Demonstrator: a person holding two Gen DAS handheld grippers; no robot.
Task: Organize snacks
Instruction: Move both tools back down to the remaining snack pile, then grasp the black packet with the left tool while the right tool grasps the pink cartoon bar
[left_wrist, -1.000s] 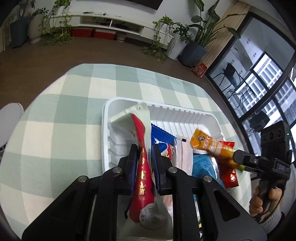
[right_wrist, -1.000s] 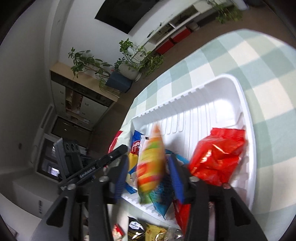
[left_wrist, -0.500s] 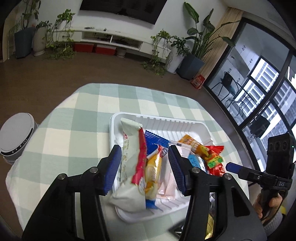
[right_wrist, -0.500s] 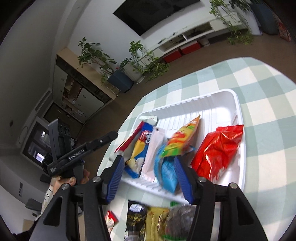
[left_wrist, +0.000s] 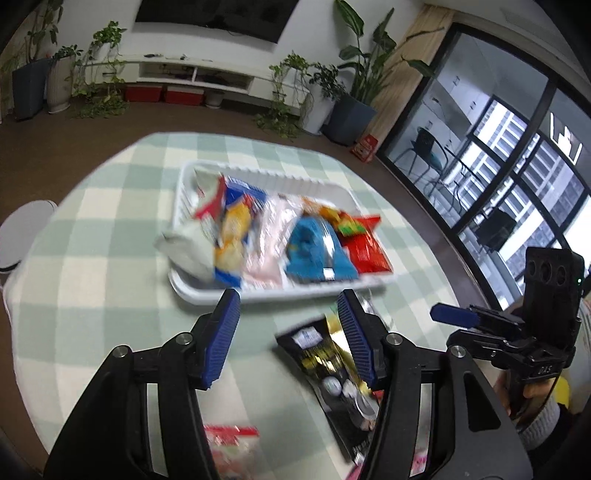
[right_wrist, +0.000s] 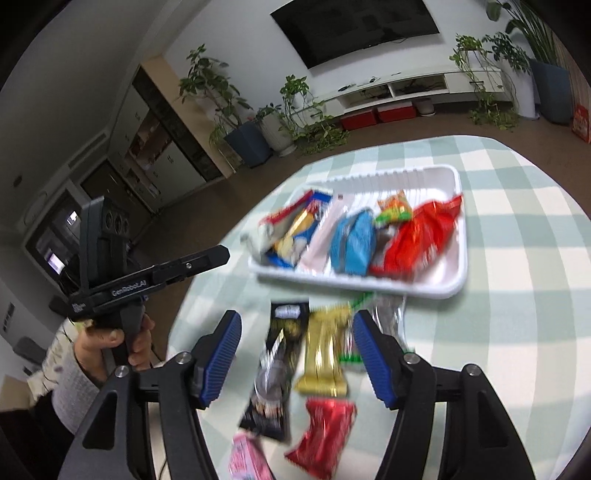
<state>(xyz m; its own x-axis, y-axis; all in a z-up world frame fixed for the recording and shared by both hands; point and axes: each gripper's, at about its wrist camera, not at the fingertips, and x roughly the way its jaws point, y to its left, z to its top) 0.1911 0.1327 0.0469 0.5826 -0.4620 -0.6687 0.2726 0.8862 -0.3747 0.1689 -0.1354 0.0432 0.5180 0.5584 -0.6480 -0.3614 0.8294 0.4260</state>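
Green-and-white checked tabletop (left_wrist: 92, 229) fills the left wrist view, motion-blurred. White tray (left_wrist: 184, 291) sits mid-table with snack packets packed side by side: a grey-white bag at its left end, a blue packet (left_wrist: 314, 251), a red packet (left_wrist: 365, 247) at the right; labels unreadable. Left gripper (left_wrist: 288, 332) has just been opening — jaws part open, empty, above bare cloth. Its right finger hides part of a black-and-gold packet (left_wrist: 325, 354). Right gripper (left_wrist: 480, 321) shows at the right edge, hand half cut off.

Right wrist view: right gripper (right_wrist: 295, 350), jaws just opening, part open, gripping nothing; loose packets lie below — black one (right_wrist: 277, 362), gold bar (right_wrist: 325, 354), red wrapper (right_wrist: 325, 432); a pink one is cut off. Tray (right_wrist: 458, 266) beyond. Left gripper (right_wrist: 184, 266) at left, jaw gap unclear.
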